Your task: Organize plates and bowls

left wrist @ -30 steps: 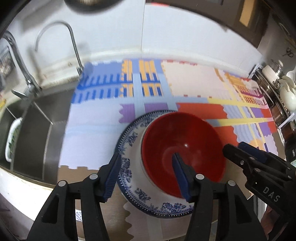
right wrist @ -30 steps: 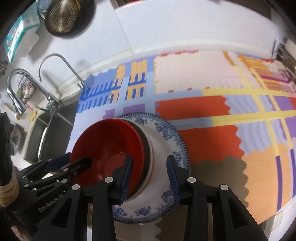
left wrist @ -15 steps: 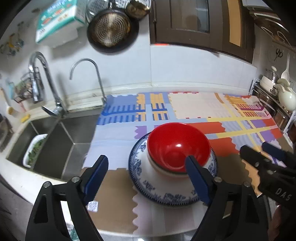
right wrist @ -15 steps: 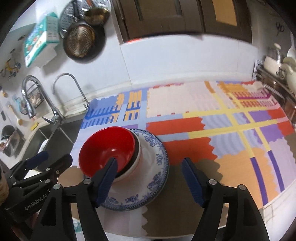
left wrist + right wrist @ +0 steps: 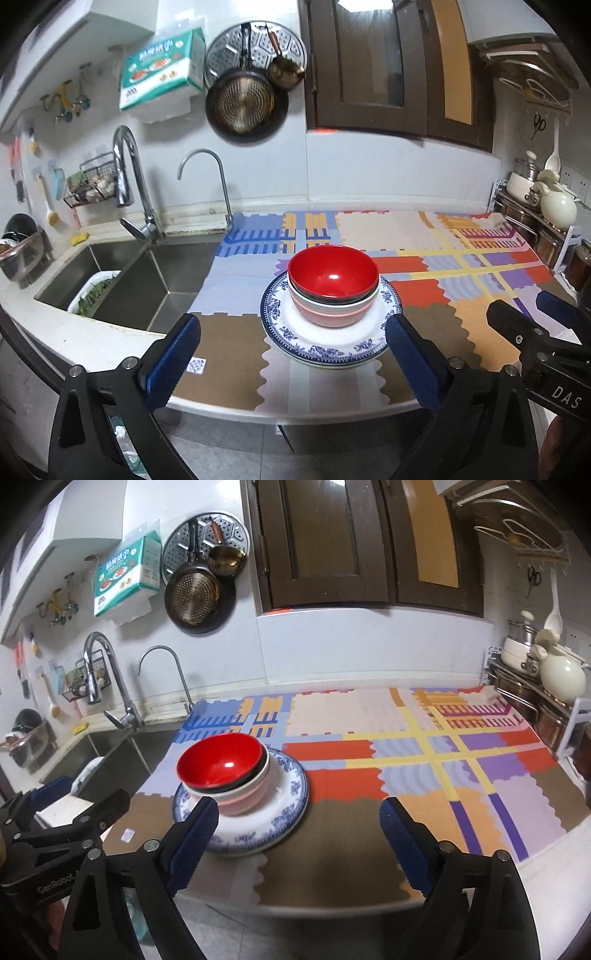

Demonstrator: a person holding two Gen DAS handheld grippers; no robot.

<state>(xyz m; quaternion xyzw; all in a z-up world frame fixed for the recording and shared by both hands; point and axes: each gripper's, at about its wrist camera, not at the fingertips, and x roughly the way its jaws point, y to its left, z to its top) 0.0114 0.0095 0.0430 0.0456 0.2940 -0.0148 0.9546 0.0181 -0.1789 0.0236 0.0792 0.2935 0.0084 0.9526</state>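
Note:
A red bowl point(image 5: 334, 275) sits nested in a white bowl with a pink stripe point(image 5: 332, 315). Both stand on blue-patterned plates point(image 5: 314, 349) on the colourful mat near the counter's front edge. My left gripper point(image 5: 291, 325) hangs back from the counter, jaws opening wide, pads touching nothing. My right gripper point(image 5: 298, 808) hovers to the right of the stack, jaws opening too and nothing between them. The red bowl point(image 5: 221, 760), white bowl point(image 5: 247, 794) and plates point(image 5: 288, 812) lie at its left finger. Each gripper shows in the other's view: right gripper point(image 5: 521, 304), left gripper point(image 5: 86, 792).
A steel sink point(image 5: 122, 280) with two taps point(image 5: 133, 192) lies left of the mat point(image 5: 461, 273). Pans point(image 5: 243, 99) hang on the wall. A rack with pots and a cream kettle point(image 5: 554, 203) stands at the far right. Below the counter edge point(image 5: 332, 415) is grey floor.
Both grippers have drawn back and upward from the bowl stack, and their jaws have spread from straddling the bowls' rim to wide apart. The stack has stayed put.

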